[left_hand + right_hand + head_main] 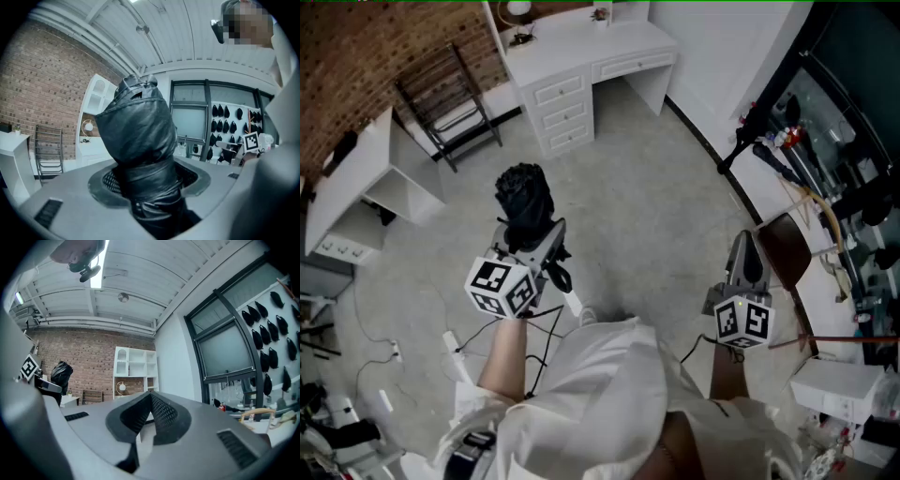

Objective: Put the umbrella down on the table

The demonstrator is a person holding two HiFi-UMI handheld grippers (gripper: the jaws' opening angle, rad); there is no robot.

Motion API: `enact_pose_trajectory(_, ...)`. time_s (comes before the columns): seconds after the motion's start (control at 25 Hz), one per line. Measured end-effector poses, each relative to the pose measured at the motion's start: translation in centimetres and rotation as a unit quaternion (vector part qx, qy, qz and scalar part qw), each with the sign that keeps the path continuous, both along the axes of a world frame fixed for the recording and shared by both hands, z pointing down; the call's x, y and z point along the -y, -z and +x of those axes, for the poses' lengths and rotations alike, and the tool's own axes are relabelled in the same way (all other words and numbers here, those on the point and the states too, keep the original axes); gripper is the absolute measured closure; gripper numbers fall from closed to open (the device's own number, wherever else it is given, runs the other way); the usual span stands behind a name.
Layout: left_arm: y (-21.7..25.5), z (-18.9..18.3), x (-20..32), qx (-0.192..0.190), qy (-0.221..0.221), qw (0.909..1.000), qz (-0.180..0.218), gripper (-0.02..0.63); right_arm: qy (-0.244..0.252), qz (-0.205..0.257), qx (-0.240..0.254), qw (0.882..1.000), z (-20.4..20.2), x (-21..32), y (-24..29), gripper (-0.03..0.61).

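Left tool (149,185) gripping bundled black umbrella (136,126) — lower end hidden

1 umbrella (523,195), 2 tools — left tool (532,239), right tool (742,242) — 1 drawered desk (581,45), 1 folding chair (445,98).

brick wall (366,47) | grey floor (647,206) | white desk (581,47) | dark folding chair (445,98) left of desk

Light was cool and even, and only faint shadows lay on the floor (675,216). A ceiling strip light (101,263) glared in the right gripper view. Soft sheen showed on the umbrella (136,136). Both gripper views were fisheye-bent, with dark corners.
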State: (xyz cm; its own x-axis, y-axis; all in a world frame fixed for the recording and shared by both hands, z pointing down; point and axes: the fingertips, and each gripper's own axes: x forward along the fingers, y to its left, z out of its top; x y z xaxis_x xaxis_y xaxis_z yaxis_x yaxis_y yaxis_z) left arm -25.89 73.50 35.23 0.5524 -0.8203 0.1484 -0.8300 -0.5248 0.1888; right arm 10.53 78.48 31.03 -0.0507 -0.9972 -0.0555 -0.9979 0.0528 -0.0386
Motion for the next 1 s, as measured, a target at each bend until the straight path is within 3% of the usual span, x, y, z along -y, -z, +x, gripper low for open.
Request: enact_pose_trajectory(1.0,-1.1,-1.0,0.6,-0.016,-0.035,0.9992,-0.008,0.327,-0.022,-0.001,-0.005,1.0,-2.9,-0.3,0.1,0.561)
